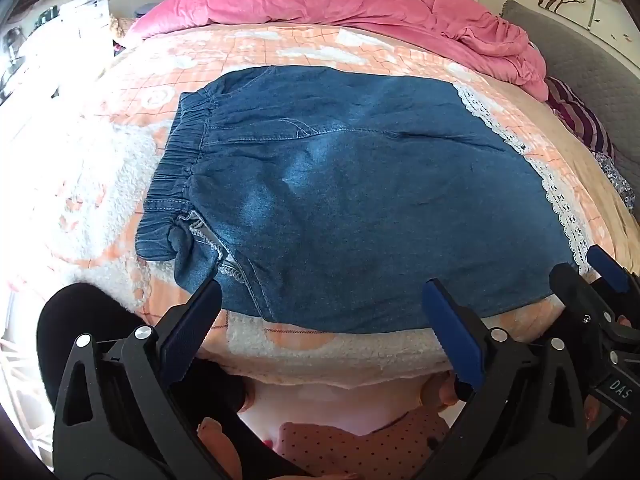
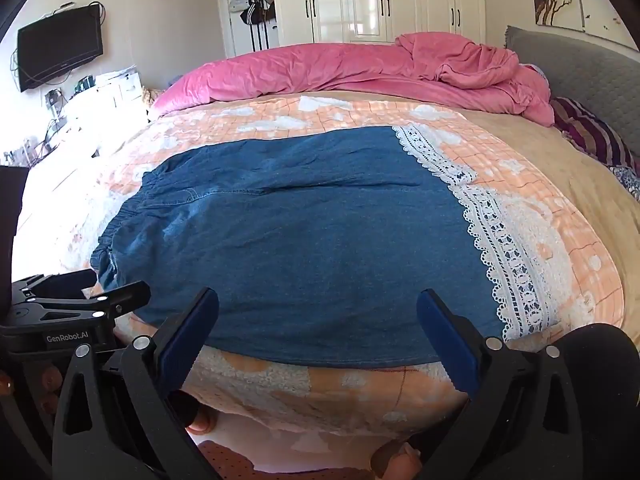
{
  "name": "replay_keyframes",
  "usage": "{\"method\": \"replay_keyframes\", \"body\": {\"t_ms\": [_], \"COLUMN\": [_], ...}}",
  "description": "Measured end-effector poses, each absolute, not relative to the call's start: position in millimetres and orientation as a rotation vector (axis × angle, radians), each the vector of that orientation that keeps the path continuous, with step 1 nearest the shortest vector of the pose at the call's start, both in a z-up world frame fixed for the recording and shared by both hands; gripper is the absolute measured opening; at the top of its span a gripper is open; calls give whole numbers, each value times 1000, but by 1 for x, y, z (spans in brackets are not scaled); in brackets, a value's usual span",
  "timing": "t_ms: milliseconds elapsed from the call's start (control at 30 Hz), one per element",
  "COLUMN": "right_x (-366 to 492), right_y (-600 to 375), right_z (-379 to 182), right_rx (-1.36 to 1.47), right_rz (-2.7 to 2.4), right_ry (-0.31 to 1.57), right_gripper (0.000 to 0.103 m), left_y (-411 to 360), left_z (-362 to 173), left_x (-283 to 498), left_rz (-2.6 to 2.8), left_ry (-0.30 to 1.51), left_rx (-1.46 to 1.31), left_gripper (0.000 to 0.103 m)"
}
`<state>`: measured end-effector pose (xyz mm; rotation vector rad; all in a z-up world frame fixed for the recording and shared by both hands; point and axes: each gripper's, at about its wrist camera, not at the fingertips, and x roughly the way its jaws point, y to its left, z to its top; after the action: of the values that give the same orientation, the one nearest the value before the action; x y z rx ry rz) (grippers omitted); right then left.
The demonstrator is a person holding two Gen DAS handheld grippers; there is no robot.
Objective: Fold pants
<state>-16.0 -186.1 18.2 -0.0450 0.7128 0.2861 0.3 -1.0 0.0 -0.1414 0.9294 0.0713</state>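
Right gripper [image 2: 318, 308], "GenRobot.AI" on left gripper [image 2: 120, 294] beside pants [image 2: 300, 248].

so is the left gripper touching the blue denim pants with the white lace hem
Cannot tell. In the left wrist view the open left gripper frames the near edge of the blue denim pants, its left fingertip overlapping the fabric, but neither view shows contact or a gap plainly.

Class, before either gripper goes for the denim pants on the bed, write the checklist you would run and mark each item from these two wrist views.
1. Left gripper open: ok.
2. Right gripper open: ok.
3. Denim pants lying flat on the blanket: ok, only light creases.
4. Elastic waistband smooth: not ok, near corner bunched.
5. Lace hem in view, uncovered: ok.
6. Nothing on the pants: ok; pink duvet apart.
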Motion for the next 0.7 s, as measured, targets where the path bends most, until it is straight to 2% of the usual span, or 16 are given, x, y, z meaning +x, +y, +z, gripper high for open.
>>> {"method": "replay_keyframes", "body": {"t_ms": [700], "right_x": [-22], "right_y": [-190], "right_z": [22], "right_rx": [-107], "right_rz": [240], "right_ry": [695], "right_gripper": [99], "left_y": [-4], "left_z": [5], "left_x": [-3], "left_rz": [53], "left_ry": [896], "left_rx": [-119], "left_gripper": [94]}}
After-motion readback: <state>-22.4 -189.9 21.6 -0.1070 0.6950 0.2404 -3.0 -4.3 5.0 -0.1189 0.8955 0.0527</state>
